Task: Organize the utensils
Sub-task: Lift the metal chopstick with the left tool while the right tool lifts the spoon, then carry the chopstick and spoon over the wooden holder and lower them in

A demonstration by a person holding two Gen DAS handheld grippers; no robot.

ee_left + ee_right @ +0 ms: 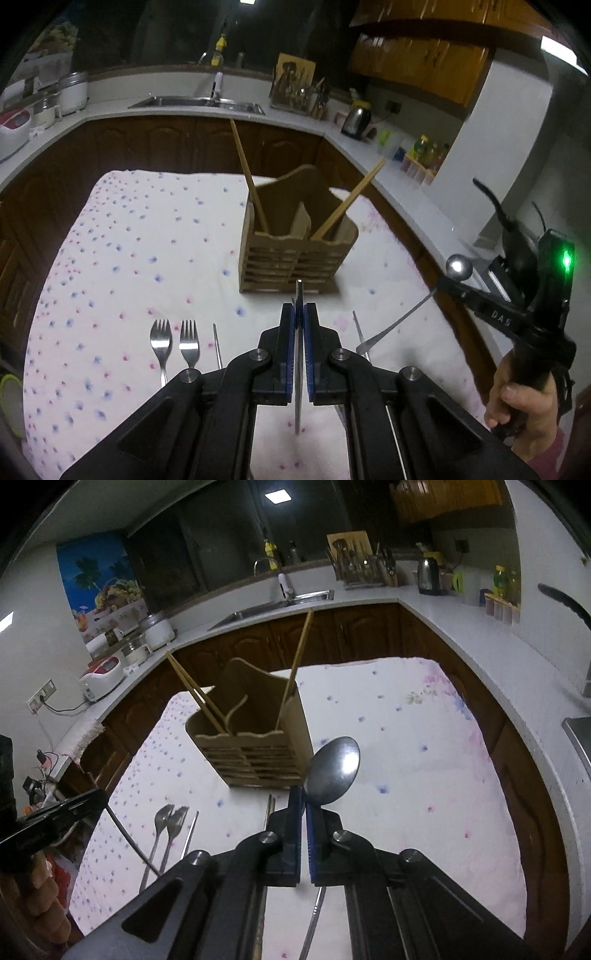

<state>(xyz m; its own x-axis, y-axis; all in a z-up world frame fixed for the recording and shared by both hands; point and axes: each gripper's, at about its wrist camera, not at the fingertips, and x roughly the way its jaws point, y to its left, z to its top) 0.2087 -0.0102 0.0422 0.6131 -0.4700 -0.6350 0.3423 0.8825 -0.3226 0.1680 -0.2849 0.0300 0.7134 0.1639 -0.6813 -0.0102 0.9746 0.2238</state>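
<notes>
Both grippers loaded, utensils lifted, holder ahead.

I have the left gripper [300, 312] pinching a thin metal utensil [298, 369] edge-on; which kind I cannot tell. The right gripper [305, 801] is pressed onto a spoon [334, 771] at the neck, bowl up. The wooden holder [295, 240] stands on the flowered cloth [129, 240], chopsticks [247, 173] leaning in both compartments. I judge this the carry step; next I must tip each piece upright over a compartment and let go. Two forks [175, 343] and loose pieces lie near. Kitchen counter [388, 162], sink [199, 101], dim light.
</notes>
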